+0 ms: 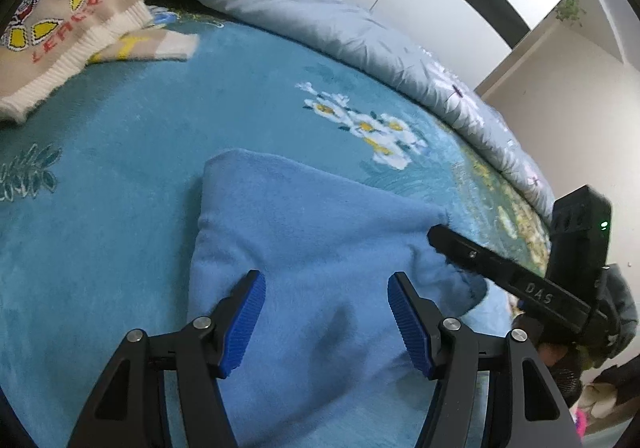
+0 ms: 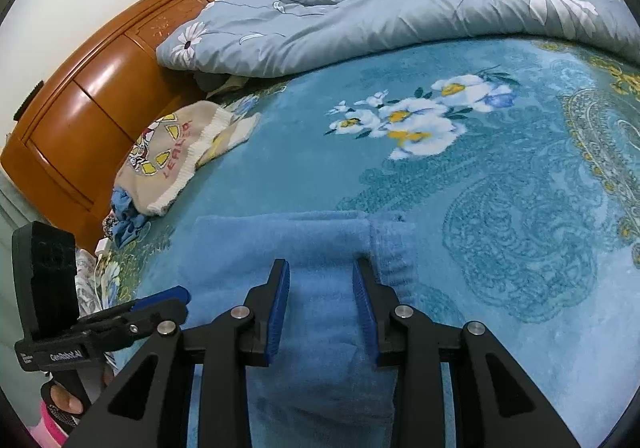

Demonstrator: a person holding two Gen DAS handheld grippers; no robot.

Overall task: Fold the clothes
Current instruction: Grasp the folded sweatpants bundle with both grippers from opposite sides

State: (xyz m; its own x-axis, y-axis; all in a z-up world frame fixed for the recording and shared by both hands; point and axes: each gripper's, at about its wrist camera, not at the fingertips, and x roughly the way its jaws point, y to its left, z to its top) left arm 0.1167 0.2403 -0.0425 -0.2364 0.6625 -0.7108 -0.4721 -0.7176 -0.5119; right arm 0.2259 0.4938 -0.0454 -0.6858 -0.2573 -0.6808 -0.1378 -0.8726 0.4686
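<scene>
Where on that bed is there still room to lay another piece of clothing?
Free: bedspread between blue garment, white flowers and grey quilt. Crowded: headboard corner with beige sweater.

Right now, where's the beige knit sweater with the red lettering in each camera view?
Left wrist view: the beige knit sweater lies in the upper left corner, on the teal floral blanket.
Right wrist view: the sweater lies left of centre, near the wooden headboard.
Shared landmark: the white flower cluster on the blanket, to the right of the sweater in both views.
</scene>
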